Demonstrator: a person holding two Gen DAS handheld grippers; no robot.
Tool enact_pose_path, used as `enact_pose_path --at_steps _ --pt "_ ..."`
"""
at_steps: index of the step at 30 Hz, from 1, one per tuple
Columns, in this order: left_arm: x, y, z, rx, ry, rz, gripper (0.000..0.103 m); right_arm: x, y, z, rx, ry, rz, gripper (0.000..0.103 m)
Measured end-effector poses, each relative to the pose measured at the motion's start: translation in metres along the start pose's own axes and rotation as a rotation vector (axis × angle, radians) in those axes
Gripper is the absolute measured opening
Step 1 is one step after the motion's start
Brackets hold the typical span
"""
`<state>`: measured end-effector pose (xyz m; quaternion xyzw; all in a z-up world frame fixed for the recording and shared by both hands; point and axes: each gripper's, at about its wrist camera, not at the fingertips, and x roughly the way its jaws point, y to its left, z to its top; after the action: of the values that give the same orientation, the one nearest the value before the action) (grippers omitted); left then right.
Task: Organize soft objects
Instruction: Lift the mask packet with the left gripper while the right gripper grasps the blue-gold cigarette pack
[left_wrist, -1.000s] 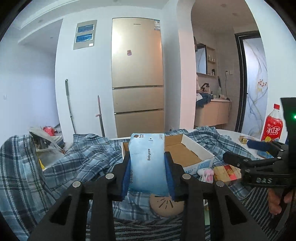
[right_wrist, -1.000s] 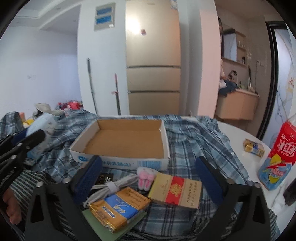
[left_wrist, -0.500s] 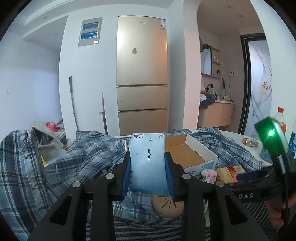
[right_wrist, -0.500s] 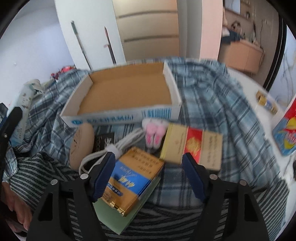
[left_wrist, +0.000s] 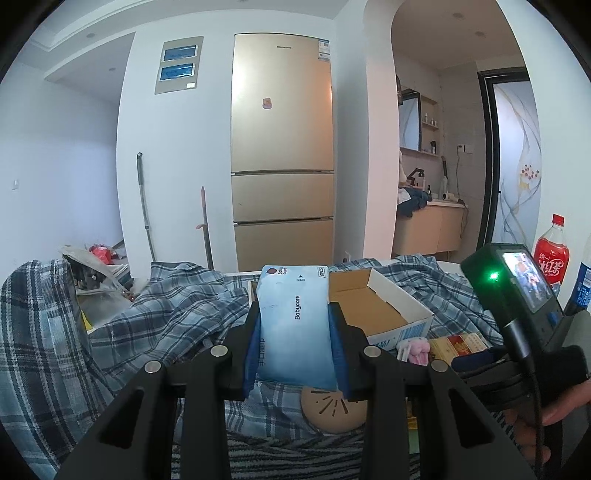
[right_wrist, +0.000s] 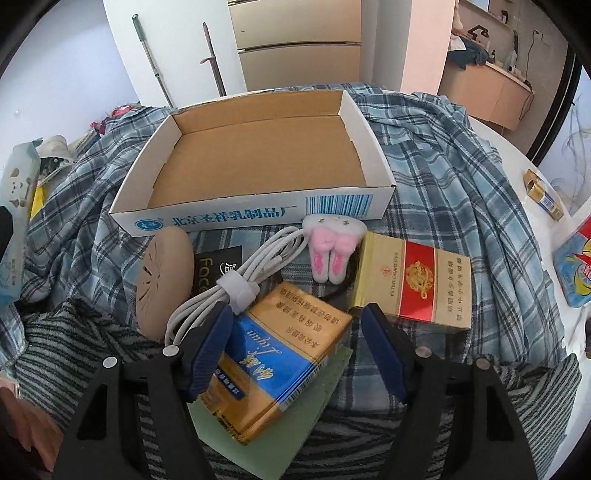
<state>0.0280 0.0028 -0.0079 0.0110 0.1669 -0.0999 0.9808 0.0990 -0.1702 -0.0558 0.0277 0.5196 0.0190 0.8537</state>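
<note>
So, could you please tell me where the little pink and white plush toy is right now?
In the right wrist view, the plush toy lies centre frame, just in front of the cardboard box, between the white cable and the red and gold pack.

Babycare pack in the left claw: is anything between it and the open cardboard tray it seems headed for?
Nothing visible blocks it. The Babycare pack is held upright in the left claw, above the plaid cloth. The cardboard tray lies just beyond it, open-topped and bare inside. The clutter sits in front of the tray, under the right claw.
</note>
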Motion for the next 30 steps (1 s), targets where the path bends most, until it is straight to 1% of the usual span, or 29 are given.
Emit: enact_pose_path --at_steps 2,4,7,11,12,13,14,17,20,25,27,30 --pt "0.0 -0.001 0.0 0.002 0.0 -0.002 0.035 0.003 0.004 0.0 -0.013 0.021 -0.004 0.074" --pt "0.001 -0.001 0.0 0.002 0.004 -0.002 0.035 0.004 0.006 -0.001 -0.017 0.02 -0.012 0.078" --pt "0.001 -0.001 -0.001 0.0 0.006 -0.002 0.035 0.003 0.01 -0.003 -0.03 0.029 -0.009 0.079" --pt "0.0 0.0 -0.001 0.0 0.005 -0.003 0.035 0.002 0.016 -0.004 -0.052 0.043 0.01 0.079" --pt "0.001 0.0 -0.001 0.0 0.005 -0.004 0.035 0.002 0.016 -0.004 -0.048 0.04 0.013 0.077" --pt "0.0 0.0 -0.001 0.0 0.005 -0.004 0.035 0.002 0.016 -0.004 -0.041 0.038 0.015 0.07" --pt "0.0 -0.001 -0.001 0.001 0.005 -0.004 0.035 0.001 0.015 -0.004 -0.04 0.036 0.015 0.069" --pt "0.0 -0.002 0.0 0.005 0.003 -0.007 0.035 0.001 0.013 -0.005 -0.058 0.032 -0.003 0.069" --pt "-0.001 -0.004 0.0 0.008 0.003 -0.008 0.035 -0.003 0.006 -0.006 -0.055 0.035 -0.001 0.069" --pt "-0.001 -0.004 -0.001 0.007 0.006 -0.008 0.035 -0.003 -0.004 -0.009 -0.083 0.073 -0.036 0.073" --pt "-0.001 -0.004 -0.001 0.009 0.005 -0.008 0.035 -0.003 -0.008 -0.011 -0.069 0.08 -0.033 0.074" --pt "-0.001 -0.003 -0.001 0.007 0.005 -0.009 0.035 -0.003 -0.012 -0.012 -0.032 0.099 0.001 0.074"
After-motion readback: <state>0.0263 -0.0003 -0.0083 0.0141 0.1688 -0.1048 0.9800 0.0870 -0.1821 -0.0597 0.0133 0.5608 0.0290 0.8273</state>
